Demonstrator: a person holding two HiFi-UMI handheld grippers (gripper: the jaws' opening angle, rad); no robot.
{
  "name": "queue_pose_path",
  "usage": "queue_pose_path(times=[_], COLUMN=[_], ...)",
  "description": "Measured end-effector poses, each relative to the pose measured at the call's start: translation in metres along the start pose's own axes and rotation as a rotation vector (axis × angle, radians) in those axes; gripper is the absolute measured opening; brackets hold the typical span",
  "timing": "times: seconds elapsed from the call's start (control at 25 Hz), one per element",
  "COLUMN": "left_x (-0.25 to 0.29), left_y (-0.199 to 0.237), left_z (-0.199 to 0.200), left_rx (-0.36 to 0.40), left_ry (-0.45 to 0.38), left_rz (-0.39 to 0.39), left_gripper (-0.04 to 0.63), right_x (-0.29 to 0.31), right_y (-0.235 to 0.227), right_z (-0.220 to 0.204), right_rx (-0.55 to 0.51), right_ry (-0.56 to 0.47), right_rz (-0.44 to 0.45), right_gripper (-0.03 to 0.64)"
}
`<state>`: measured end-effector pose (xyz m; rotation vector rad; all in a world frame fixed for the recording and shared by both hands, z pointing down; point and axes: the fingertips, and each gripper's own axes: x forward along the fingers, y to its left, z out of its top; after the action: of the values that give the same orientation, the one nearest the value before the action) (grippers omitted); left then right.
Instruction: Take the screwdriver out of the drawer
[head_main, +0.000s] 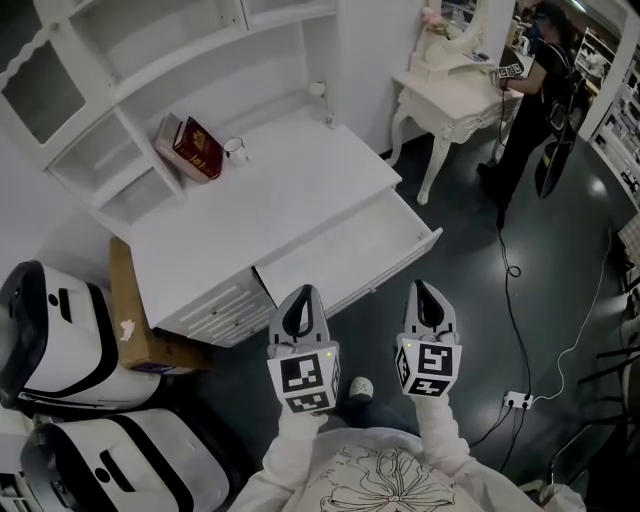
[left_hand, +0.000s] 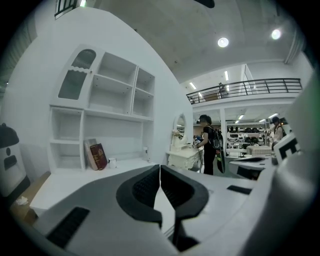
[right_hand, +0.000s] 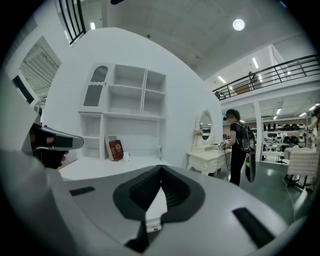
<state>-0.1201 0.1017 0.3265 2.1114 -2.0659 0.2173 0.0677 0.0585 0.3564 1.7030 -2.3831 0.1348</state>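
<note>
The white desk (head_main: 260, 200) has its wide drawer (head_main: 345, 248) pulled open toward me; what shows of its inside is bare white. No screwdriver shows in any view. My left gripper (head_main: 305, 291) hangs just in front of the drawer's left end, jaws together and holding nothing. My right gripper (head_main: 422, 286) is beside it, off the drawer's right corner over the dark floor, also shut and empty. In the left gripper view the left gripper (left_hand: 160, 166) points at the desk and its shelves, and the right gripper (right_hand: 160, 167) faces the same way in the right gripper view.
A red book (head_main: 198, 148) and a white mug (head_main: 236, 150) stand on the desk under the shelf unit. A cardboard box (head_main: 135, 335) and white machines (head_main: 60, 340) sit at the left. A dressing table (head_main: 455, 95), a person (head_main: 535, 90) and a floor cable (head_main: 515, 300) are at the right.
</note>
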Motion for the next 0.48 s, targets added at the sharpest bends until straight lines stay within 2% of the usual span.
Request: queue_pose_path(times=[0.48], left_x=[0.049], left_y=[-0.016], left_z=[-0.009], left_rx=[0.006], left_ry=[0.047], left_rz=[0.016], left_gripper=[0.008], right_x=[0.043], right_y=[-0.031], right_z=[-0.014], right_rx=[0.016], right_ry=[0.036], right_rz=[0.017], right_gripper=[0.003])
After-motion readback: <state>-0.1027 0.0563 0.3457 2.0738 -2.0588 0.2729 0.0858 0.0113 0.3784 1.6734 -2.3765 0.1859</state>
